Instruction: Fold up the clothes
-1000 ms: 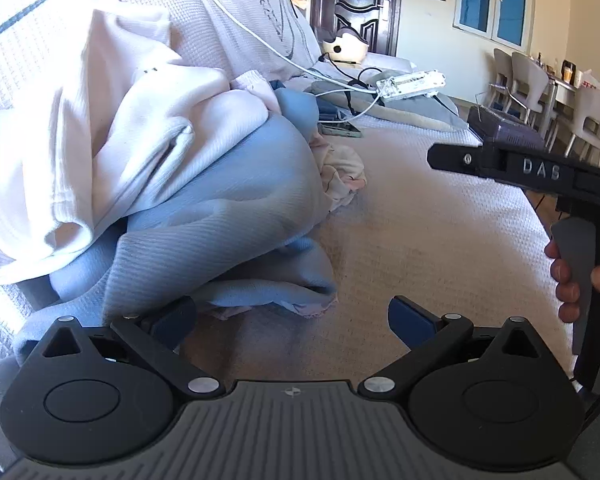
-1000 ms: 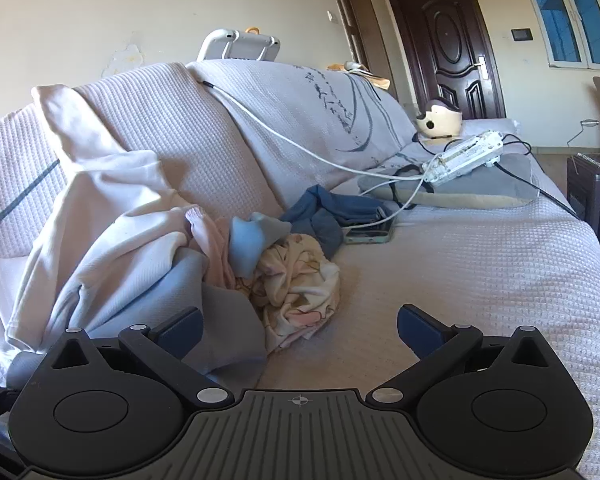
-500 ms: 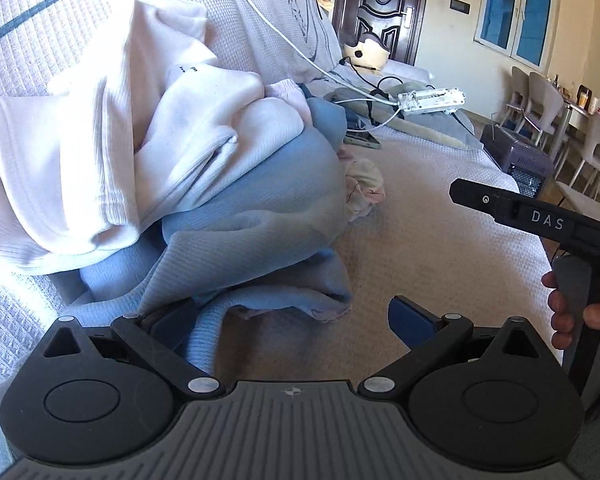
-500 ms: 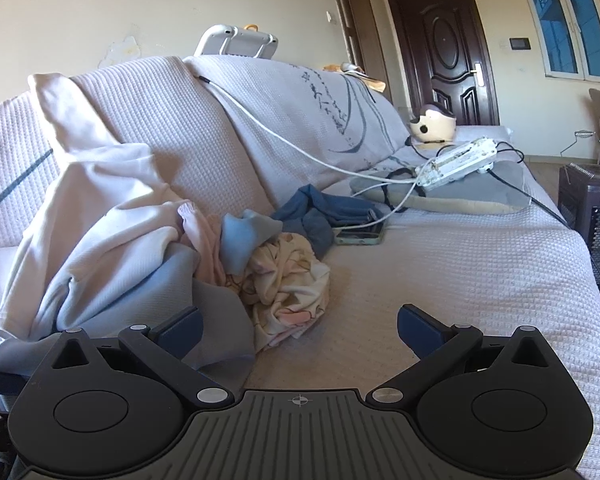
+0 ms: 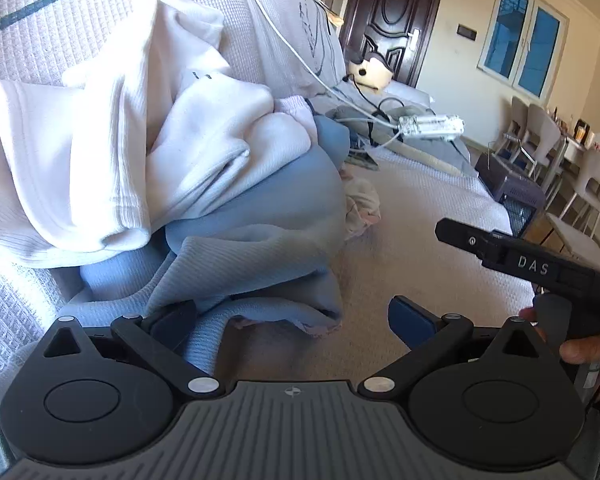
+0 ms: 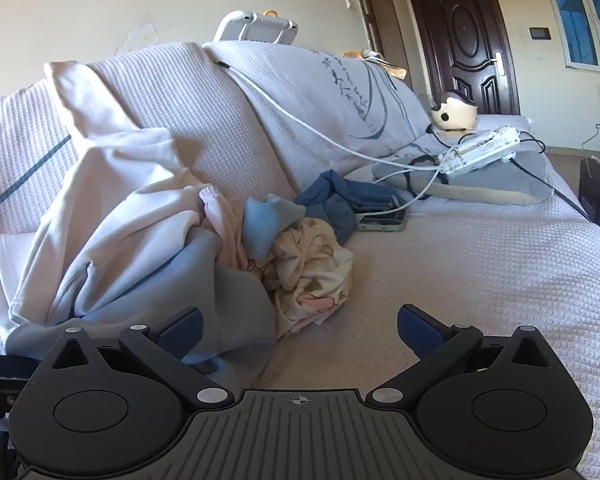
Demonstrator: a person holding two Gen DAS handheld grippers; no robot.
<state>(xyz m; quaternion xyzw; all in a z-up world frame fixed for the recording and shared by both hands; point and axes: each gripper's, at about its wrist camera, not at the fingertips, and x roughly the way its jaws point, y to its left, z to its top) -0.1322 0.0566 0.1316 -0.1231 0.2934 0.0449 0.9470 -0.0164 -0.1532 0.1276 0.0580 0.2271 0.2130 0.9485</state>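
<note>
A heap of clothes lies on the sofa seat: a white garment [image 5: 112, 152] on top, a light blue garment [image 5: 256, 232] under it, and a cream patterned piece [image 6: 312, 268] beside them. My left gripper [image 5: 292, 316] is open, its fingers just short of the blue garment's lower edge. The right gripper [image 6: 298, 326] is also open and holds nothing, low over the seat with the blue garment [image 6: 172, 292] at its left finger. The right gripper's body [image 5: 532, 268] shows at the right of the left wrist view, held by a hand [image 5: 580, 348].
A dark blue cloth [image 6: 344, 200], a phone [image 6: 382, 222], a white power strip [image 6: 480, 152] and trailing cables lie further along the sofa [image 6: 480, 264]. A dark crate [image 5: 512, 188], chairs and a table stand on the right. A door is at the back.
The left gripper has drifted back and to the left, so the clothes heap now sits more centred in its view. The right gripper has barely shifted. Both stayed open.
</note>
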